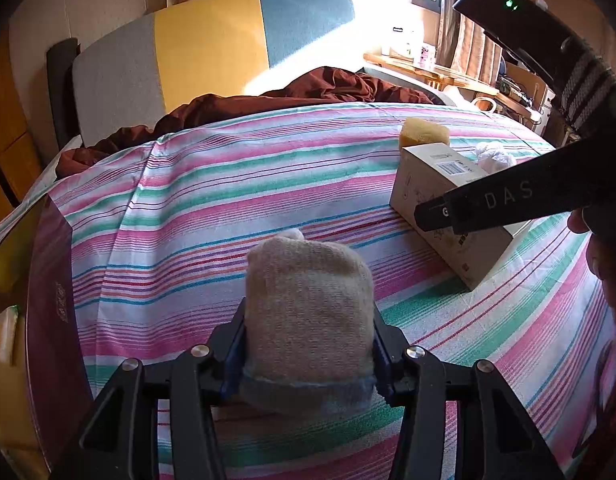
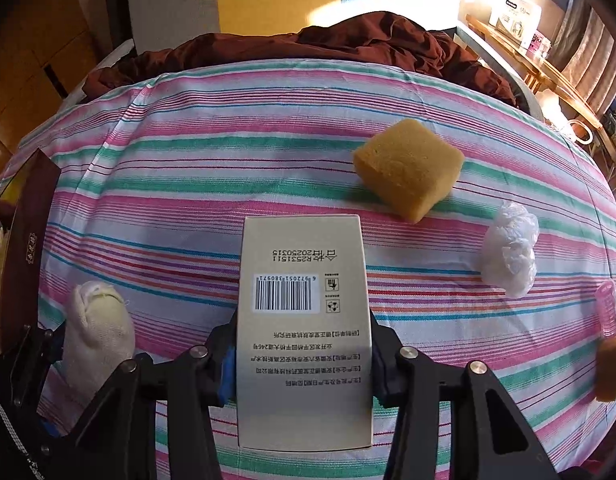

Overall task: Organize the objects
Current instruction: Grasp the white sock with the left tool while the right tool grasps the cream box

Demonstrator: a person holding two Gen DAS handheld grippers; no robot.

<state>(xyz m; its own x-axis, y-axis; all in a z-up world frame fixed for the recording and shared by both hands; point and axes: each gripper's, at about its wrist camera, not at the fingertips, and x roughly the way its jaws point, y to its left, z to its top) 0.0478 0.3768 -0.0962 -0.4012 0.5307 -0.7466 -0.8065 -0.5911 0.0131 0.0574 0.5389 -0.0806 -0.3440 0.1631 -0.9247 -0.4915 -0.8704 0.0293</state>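
So the left gripper (image 1: 308,344) was clamped on a rolled-up beige knit sock (image 1: 308,304), low centre in the left wrist view, blue pads squeezing both its sides. The right gripper (image 2: 302,360) had its pads tight against the long sides of a cream rectangular cardboard box (image 2: 304,320) with a barcode, bottom centre in the right wrist view; no earlier shot to compare.

Everything sat on the pink, green and white striped bedsheet (image 2: 188,184). A yellow-brown sponge block (image 2: 408,168) lay upper right of the box, well apart from it. A crumpled white plastic wad (image 2: 508,252) sat further right, and a small pink ribbed thing (image 2: 610,308) hugged the right edge. A dark maroon box (image 1: 52,300) ran along the left edge. Between it and the sock was open sheet, up to the rumpled brown blanket (image 1: 268,100) at the top.
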